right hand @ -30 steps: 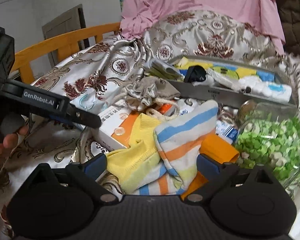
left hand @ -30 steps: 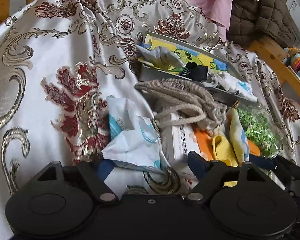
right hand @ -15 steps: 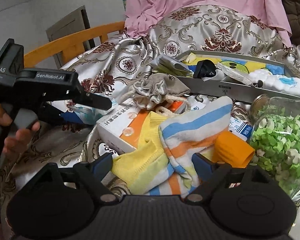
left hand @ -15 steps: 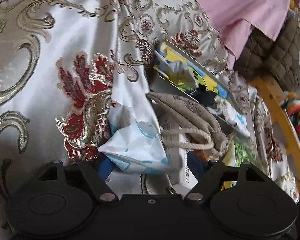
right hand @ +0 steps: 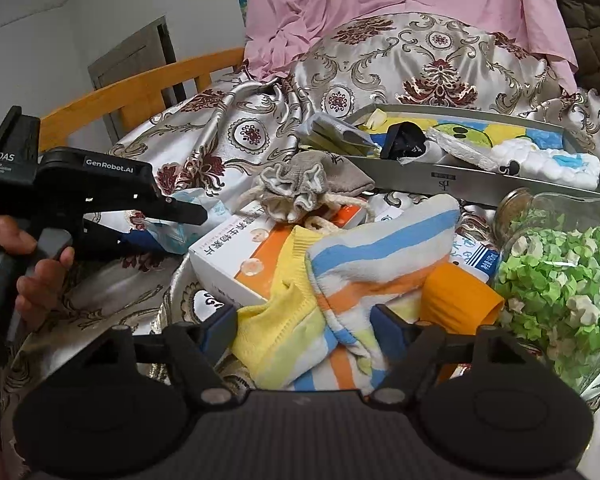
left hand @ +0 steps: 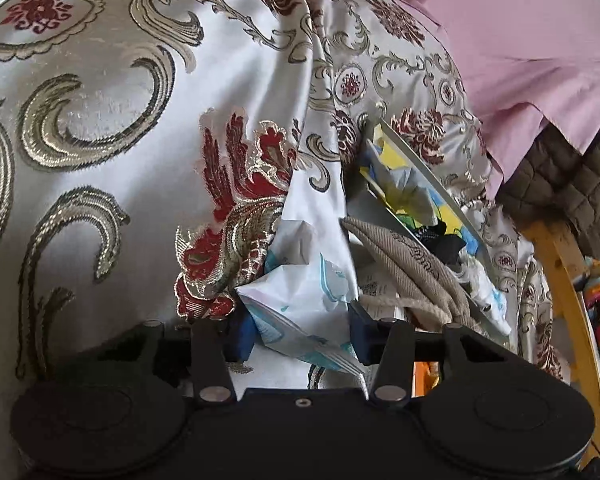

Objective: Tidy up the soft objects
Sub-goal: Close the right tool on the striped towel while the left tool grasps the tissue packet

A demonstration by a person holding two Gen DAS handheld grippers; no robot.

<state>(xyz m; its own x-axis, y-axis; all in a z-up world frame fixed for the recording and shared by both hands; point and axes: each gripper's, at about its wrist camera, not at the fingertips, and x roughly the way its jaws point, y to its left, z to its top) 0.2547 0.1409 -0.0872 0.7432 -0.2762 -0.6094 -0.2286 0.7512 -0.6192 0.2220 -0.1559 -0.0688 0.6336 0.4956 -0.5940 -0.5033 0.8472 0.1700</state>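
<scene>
A crumpled white-and-blue tissue pack [left hand: 300,300] lies on the brocade cloth [left hand: 100,120], and my left gripper [left hand: 300,336] is shut on it, one blue pad on each side. In the right wrist view a hand holds that gripper [right hand: 172,226] around the pack [right hand: 180,220]. A striped sock [right hand: 380,256] and a yellow sock [right hand: 280,320] lie bunched over a white-and-orange box [right hand: 228,256]. My right gripper [right hand: 302,328] is open and straddles both socks, its pads close to their sides. A beige drawstring pouch [right hand: 300,184] rests on the box.
A grey tray [right hand: 460,178] behind holds folded cloths, a black item and white padding. A glass jar of green paper stars [right hand: 560,280] lies at the right beside an orange piece [right hand: 460,292]. Wooden rails [right hand: 140,96] and pink fabric [right hand: 380,0] border the pile.
Both grippers' fingers have drawn closer together, the left onto the tissue pack, the right around the socks. The left wrist view has tilted and swung to the left.
</scene>
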